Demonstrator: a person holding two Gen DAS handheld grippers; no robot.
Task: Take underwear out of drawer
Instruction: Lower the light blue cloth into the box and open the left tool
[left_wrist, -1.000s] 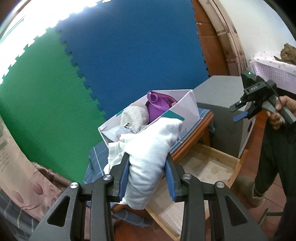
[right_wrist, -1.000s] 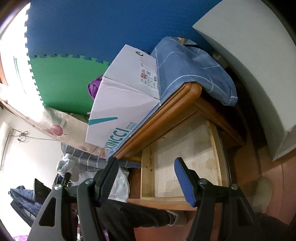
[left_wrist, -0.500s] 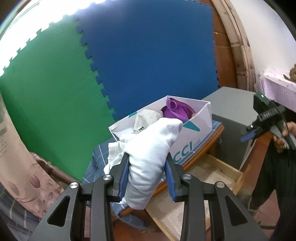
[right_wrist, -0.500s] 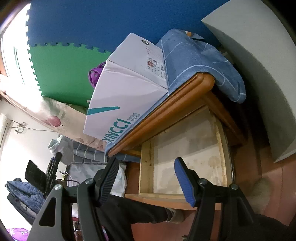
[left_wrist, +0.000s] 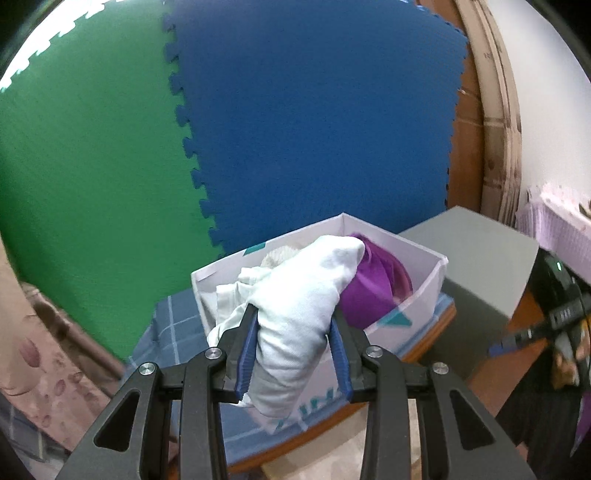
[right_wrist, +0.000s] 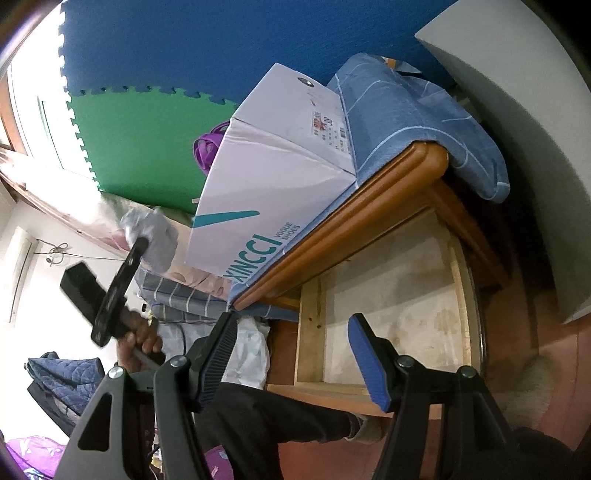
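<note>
Left hand-held gripper (left_wrist: 292, 354) clamps the bundled white cotton underwear (left_wrist: 299, 314) above the white cardboard shoebox (left_wrist: 428, 295); right hand-held gripper (right_wrist: 291, 358), jaws spread and empty, faces the pulled-out wooden drawer (right_wrist: 391, 295).

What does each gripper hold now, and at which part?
Left gripper pinches the white underwear near its lower middle. Right gripper is open, holding nothing.
</note>
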